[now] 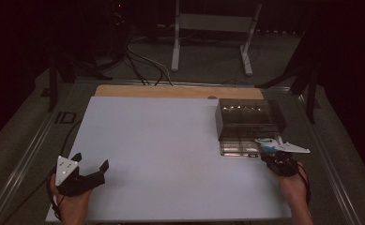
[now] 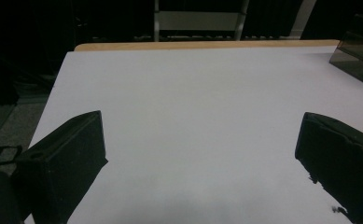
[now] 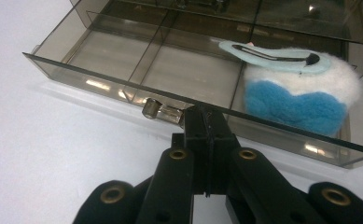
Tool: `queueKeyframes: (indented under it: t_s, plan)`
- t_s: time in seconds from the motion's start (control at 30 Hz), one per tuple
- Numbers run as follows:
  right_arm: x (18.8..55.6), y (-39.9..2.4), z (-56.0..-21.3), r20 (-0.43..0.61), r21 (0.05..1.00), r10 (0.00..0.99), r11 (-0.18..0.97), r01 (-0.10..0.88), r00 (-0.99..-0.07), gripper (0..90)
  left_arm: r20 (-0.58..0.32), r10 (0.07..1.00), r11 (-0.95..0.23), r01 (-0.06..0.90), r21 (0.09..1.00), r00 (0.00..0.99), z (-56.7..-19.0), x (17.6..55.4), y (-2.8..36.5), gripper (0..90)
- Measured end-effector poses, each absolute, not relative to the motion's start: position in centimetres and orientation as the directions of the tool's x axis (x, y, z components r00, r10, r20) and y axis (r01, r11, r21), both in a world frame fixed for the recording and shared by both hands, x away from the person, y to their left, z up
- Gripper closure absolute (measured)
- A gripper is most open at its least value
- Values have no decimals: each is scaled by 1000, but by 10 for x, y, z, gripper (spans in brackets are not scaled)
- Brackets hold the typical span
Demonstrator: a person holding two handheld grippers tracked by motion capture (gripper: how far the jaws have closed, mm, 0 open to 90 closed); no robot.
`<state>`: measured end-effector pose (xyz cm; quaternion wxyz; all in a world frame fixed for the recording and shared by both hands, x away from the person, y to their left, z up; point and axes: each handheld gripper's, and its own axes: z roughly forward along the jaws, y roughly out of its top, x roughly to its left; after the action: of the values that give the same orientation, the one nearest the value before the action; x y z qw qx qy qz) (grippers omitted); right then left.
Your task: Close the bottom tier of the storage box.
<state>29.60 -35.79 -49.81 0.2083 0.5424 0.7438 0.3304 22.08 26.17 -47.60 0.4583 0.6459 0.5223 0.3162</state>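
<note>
A smoky see-through drawer box (image 1: 248, 117) stands at the right of the white table top (image 1: 171, 154). Its bottom drawer (image 3: 123, 60) is pulled out toward me. In the drawer's right compartment lies a fluffy blue and white hair clip (image 3: 300, 93), also seen from above (image 1: 267, 143). My right gripper (image 3: 205, 116) is shut, with its tips against the drawer's front wall just right of the small metal knob (image 3: 151, 108); nothing shows between the pads. My left gripper (image 1: 90, 161) rests at the near left of the table, jaws wide open over bare surface (image 2: 200, 140).
The box's corner (image 2: 356, 56) sits far right of the left gripper. A wooden strip (image 1: 171, 91) runs along the table's back edge. Behind it on the floor are a white metal stand (image 1: 213, 23) and loose cables (image 1: 138, 61). Metal rails flank the table.
</note>
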Motion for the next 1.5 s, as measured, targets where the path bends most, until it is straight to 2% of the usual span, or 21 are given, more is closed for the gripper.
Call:
queueKeyframes:
  t_s: [1.5]
  plan:
    - [304,-354,-509,45,690,950,193,698,-308,900,-68,964,-38,384,922,258,-476,221,261,33]
